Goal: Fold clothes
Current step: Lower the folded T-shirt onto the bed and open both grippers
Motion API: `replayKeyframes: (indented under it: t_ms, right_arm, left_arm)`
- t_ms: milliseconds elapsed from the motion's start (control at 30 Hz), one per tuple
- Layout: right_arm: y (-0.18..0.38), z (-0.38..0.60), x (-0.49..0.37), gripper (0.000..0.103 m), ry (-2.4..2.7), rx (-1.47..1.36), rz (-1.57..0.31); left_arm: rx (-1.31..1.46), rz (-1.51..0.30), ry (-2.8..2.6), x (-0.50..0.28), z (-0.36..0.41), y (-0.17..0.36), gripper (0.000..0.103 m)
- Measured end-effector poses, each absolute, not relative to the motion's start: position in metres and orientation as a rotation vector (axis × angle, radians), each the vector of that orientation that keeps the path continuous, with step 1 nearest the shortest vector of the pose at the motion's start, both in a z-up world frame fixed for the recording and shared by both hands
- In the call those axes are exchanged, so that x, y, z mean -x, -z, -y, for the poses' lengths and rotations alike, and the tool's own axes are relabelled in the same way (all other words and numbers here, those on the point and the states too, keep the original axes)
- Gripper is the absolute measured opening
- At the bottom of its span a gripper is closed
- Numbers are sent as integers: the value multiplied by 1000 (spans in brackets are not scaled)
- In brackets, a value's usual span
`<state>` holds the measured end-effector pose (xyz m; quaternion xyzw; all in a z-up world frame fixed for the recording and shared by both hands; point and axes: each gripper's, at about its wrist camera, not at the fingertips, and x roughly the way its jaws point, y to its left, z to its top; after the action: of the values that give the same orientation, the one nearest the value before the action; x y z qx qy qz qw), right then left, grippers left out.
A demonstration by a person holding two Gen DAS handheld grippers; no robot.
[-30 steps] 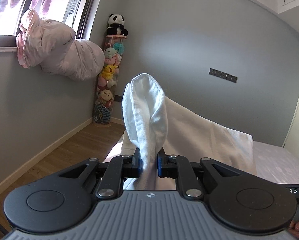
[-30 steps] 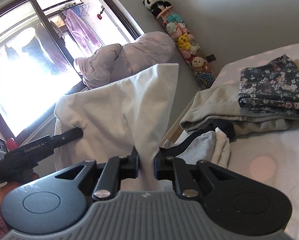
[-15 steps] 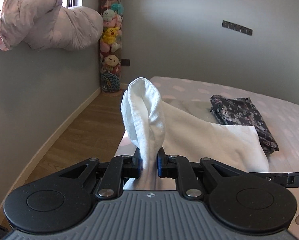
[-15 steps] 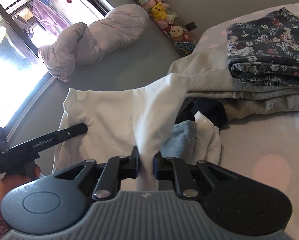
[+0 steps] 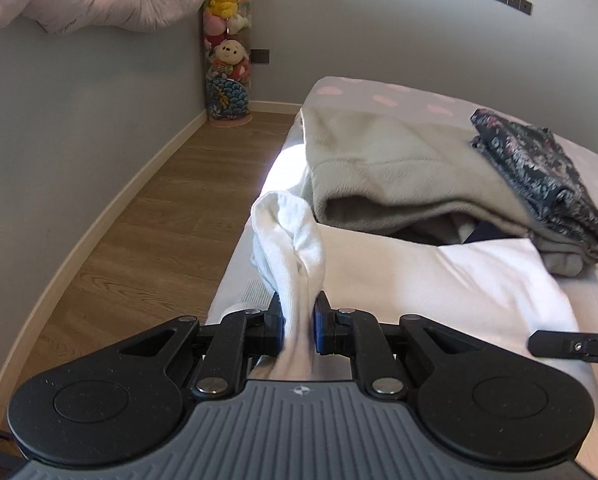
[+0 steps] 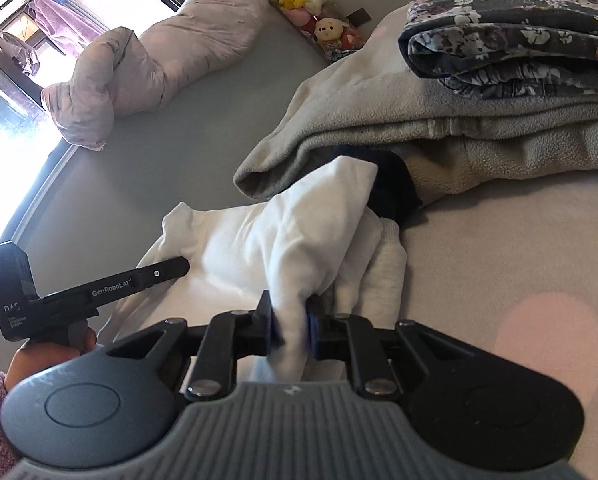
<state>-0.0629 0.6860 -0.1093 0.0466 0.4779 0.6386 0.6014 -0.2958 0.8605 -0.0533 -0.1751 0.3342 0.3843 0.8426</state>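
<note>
Pinching the white garment (image 5: 439, 280), both grippers' fingers (image 5: 275, 324) seemingly hold it over the bed (image 6: 499, 240).

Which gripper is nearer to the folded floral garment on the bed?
The right gripper. The floral garment lies ahead of it, to its right on the beige fleece. The left gripper holds the white garment at the bed's edge, farther away.

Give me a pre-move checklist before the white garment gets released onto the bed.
1. Left gripper shut on white garment: ok.
2. Right gripper shut on the same garment: ok.
3. Garment lowered onto the bed: ok; most of it lies there.
4. Garment lying smooth: not ok; bunched near both grippers.
5. Clear of the beige fleece stack: not ok; the garment meets its edge.
6. Floral garment steady atop the fleece: ok.
</note>
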Motion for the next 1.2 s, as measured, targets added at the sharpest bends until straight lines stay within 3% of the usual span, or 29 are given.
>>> replayKeyframes:
  t_ms: [100,200,233,367,433,500,533,567,667,767,833,1033,1200]
  right_arm:
    - [105,-689,54,22,-1491,-127,-1164]
    - [98,-686,36,36,-1506,-204,-1218]
    - [95,-685,29,45,-1507,-230,-1223]
    - [89,-692,5,48,-1481,-294,-1253]
    - [89,-701,0,44,-1463,-283,-1280]
    - [88,-708,-1,31,-1449,-247,-1277]
    - [86,-711,-1,20,-1450,-225,-1266]
    - [84,-713,-1,17,-1451,-203,-1254]
    - [64,-717,14,9,-1510,-40,-1072]
    - [48,-723,41,7,-1535,208,-810]
    - [50,-728,52,7,-1526,284,-737]
    - [69,-745,57,7,-1515,363,-715]
    - [81,-757,60,7,-1504,407,-739]
  left_arm:
    - [357,-703,-830,299,-856,49,14]
    - [333,-653,-858,308,-843,23,21]
    - [324,-633,-870,312,-839,13,22]
    - [302,-619,-903,330,-821,-16,22]
    - [314,-616,-891,338,-811,-23,22]
    - [316,-632,-871,342,-801,-25,22]
    - [308,-648,-860,342,-796,-24,22]
    - [298,-664,-848,343,-791,-22,22]
    - [277,-699,-820,342,-779,-15,21]
    - [287,-733,-820,341,-778,0,15]
    - [290,-763,-856,341,-783,14,11]
    - [393,-799,-919,347,-811,50,0]
    - [415,-800,-945,345,-817,69,0]
